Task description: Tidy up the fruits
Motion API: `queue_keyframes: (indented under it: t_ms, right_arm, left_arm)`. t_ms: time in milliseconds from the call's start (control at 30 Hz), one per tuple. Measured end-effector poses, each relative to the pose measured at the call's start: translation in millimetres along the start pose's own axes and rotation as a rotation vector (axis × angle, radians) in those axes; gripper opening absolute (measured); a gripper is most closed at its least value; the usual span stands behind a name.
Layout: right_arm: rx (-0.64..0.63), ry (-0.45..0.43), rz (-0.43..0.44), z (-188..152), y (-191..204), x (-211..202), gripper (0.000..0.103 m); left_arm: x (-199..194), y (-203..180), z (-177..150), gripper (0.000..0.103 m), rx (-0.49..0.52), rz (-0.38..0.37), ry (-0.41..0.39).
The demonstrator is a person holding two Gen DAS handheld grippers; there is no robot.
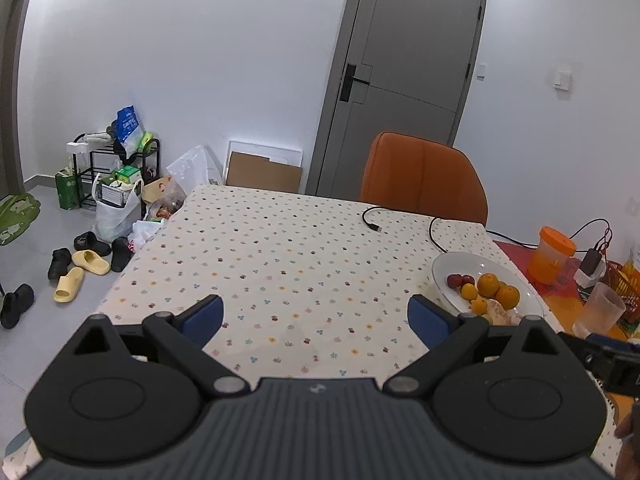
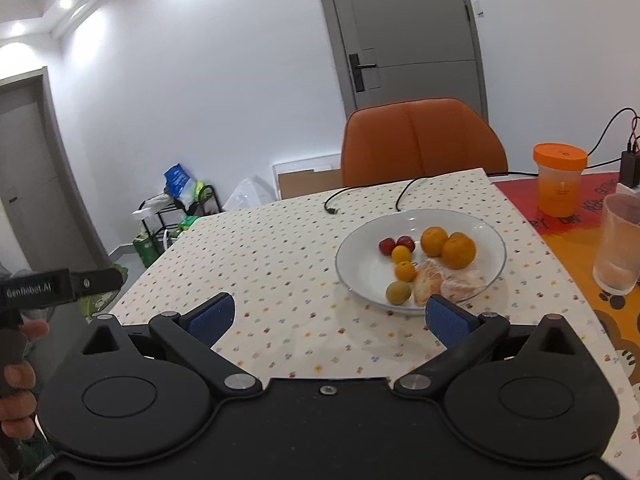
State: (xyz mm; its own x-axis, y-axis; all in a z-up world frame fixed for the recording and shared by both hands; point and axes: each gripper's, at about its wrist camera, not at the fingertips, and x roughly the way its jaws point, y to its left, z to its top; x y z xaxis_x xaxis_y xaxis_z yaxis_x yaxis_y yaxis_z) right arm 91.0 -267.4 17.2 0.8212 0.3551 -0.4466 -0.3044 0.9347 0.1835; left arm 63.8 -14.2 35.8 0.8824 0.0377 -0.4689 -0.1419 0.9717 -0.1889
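- White and shallow, the plate (image 2: 486, 236) sits on the dotted tablecloth (image 2: 280, 248) toward the right side of the table, and every fruit in view lies inside it.
- Sorted by kind, it seems — two red fruits (image 2: 396, 245) touching at the far left of the cluster, two big oranges (image 2: 448, 246) pressed together to their right, two small orange fruits (image 2: 403, 262) in a line toward the near rim, a greenish round fruit (image 2: 398, 292) at the near edge, and peeled citrus pieces (image 2: 448, 282) beside it.
- Left gripper (image 1: 316, 314): jaws spread wide, nothing between the blue pads, held over bare cloth to the left of the plate.
- Right gripper (image 2: 330, 314): equally wide apart and empty, its right-hand pad just at the plate's near rim.
- No fruit shows on the cloth outside the plate; only a black cable (image 2: 360, 196) lies there, with an orange-lidded cup (image 2: 559, 180) and a clear tumbler (image 2: 618, 242) off on the red mat.
- As to the step in hand, I judge the scene fits two readings: fruits gathered and grouped with the grippers drawn clear, or fruits lying in the plate and awaiting rearrangement. The pictures do not settle which.
- Any further pick would call for care — the round fruits touch their neighbours and could roll, and the peeled pieces look soft enough to crush under a hard squeeze.
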Motion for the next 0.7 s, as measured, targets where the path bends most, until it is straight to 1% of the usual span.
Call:
queue_keyframes:
  t_ms: [133,200,333,467,567,700]
  right_arm:
    - [0.032,0.016,0.032,-6.4,0.0,-1.3,0.103]
    - [0.030,0.020,0.026,-9.0,0.3,-3.6,0.103]
    - [0.048,0.006,0.015,-11.5,-3.5,-13.9,0.103]
    - [0.048,-0.012,0.025,-11.9,-6.1,-27.5,0.103]
    - [0.030,0.002,0.044,-13.7,-6.4,-34.8,0.103]
    - [0.052,0.039,0.069,-23.4,-8.7,-39.2,0.103]
  left_arm:
    - [-6.3,0.1,-2.8,0.098,0.009,0.011,-0.001]
    - [-8.8,0.0,-4.6,0.098,0.016,0.018,0.005]
    - [-16.6,0.4,-9.1,0.098,0.040,0.054,0.011]
    - [-23.4,3.4,-14.2,0.098,0.043,0.048,0.015]
    - [-28.0,3.7,-21.3,0.098,0.067,0.036,0.021]
    - [-31.7,1.9,-29.5,0.098,0.087,0.015,0.032]
